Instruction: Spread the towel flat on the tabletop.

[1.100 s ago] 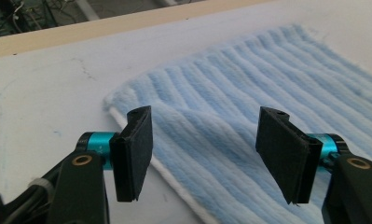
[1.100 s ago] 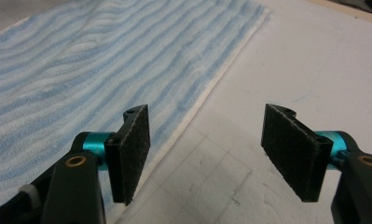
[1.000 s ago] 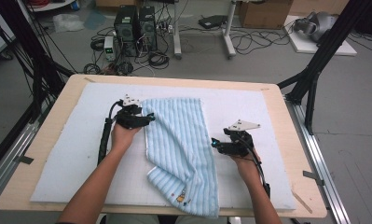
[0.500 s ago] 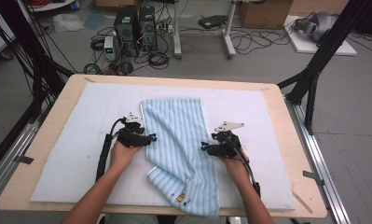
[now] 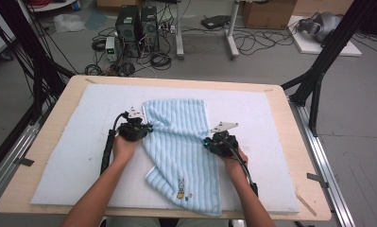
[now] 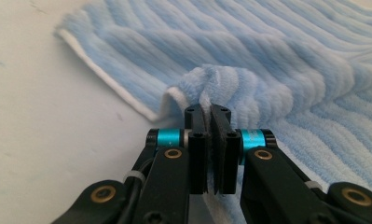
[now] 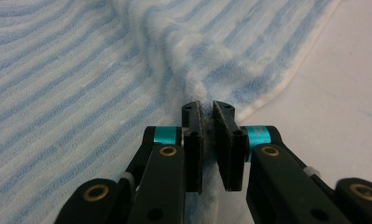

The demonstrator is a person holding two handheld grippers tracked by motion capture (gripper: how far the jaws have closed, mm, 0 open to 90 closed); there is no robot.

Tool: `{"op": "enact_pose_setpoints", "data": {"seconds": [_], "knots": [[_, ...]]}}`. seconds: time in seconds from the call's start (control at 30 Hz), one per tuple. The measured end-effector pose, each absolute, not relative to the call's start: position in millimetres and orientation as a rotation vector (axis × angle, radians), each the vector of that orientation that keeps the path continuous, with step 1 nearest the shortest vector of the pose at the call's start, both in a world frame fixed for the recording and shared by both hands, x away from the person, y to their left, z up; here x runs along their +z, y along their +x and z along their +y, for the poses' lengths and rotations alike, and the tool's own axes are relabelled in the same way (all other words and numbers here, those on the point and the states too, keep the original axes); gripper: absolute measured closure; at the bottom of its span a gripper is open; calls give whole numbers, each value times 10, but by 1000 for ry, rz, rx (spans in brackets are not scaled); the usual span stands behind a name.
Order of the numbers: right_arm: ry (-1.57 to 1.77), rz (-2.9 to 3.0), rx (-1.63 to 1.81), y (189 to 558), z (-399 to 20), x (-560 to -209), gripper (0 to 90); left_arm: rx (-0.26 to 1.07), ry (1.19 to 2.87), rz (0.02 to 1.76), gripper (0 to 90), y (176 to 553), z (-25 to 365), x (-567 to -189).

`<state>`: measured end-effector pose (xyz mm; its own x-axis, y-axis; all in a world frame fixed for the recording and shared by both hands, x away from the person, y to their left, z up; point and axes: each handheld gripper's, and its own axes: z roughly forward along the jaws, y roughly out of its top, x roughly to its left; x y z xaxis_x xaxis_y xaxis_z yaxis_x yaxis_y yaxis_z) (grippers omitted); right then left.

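Observation:
A light blue striped towel (image 5: 181, 142) lies on the white mat, its near end folded over with a small embroidered figure. My left gripper (image 5: 146, 128) sits at the towel's left edge. Its jaws have just been closing and are now shut on a pinched fold of the towel (image 6: 211, 84); the left gripper (image 6: 208, 109) pads press the cloth between them. My right gripper (image 5: 208, 142) sits at the towel's right edge. Its jaws have also just been closing, and the right gripper (image 7: 207, 106) is shut on a bunched ridge of the towel (image 7: 183, 60).
The white mat (image 5: 72, 142) covers a wooden table (image 5: 290, 123). Black frame posts stand at both sides. Computers, cables and boxes lie on the floor beyond the far edge. Bare mat lies left and right of the towel.
Both grippers came in onto the towel's side edges and closed on the cloth. The right hand slid left toward the towel. The towel's edges now bunch at each grip.

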<state>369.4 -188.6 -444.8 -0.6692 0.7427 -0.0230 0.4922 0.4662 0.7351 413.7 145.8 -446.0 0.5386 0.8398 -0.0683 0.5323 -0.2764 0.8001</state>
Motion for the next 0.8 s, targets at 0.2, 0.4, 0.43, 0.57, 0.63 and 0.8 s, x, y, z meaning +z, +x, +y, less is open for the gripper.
{"op": "enact_pose_setpoints", "data": {"seconds": [0.2, 0.4, 0.43, 0.57, 0.63, 0.8], "knots": [[1100, 2296, 1047, 3929, -1811, -4466, 822, 521, 1953, 1107, 858, 4398, 1505, -4421], [1123, 2228, 1074, 4163, -1800, -4403, 813, 596, 1903, 1071, 857, 4566, 1529, -4277], [1130, 2215, 1066, 4198, -1803, -4389, 813, 596, 1903, 1071, 858, 4566, 1529, -4277], [1150, 2125, 1024, 4283, -1820, -4378, 813, 623, 1918, 1078, 843, 4619, 1400, -4305], [1189, 2091, 968, 4307, -1849, -4401, 815, 624, 1889, 1120, 709, 4614, 1350, -4318], [1274, 2056, 916, 4339, -1983, -4447, 758, 531, 1903, 1103, 504, 4510, 1391, -4312]]}}
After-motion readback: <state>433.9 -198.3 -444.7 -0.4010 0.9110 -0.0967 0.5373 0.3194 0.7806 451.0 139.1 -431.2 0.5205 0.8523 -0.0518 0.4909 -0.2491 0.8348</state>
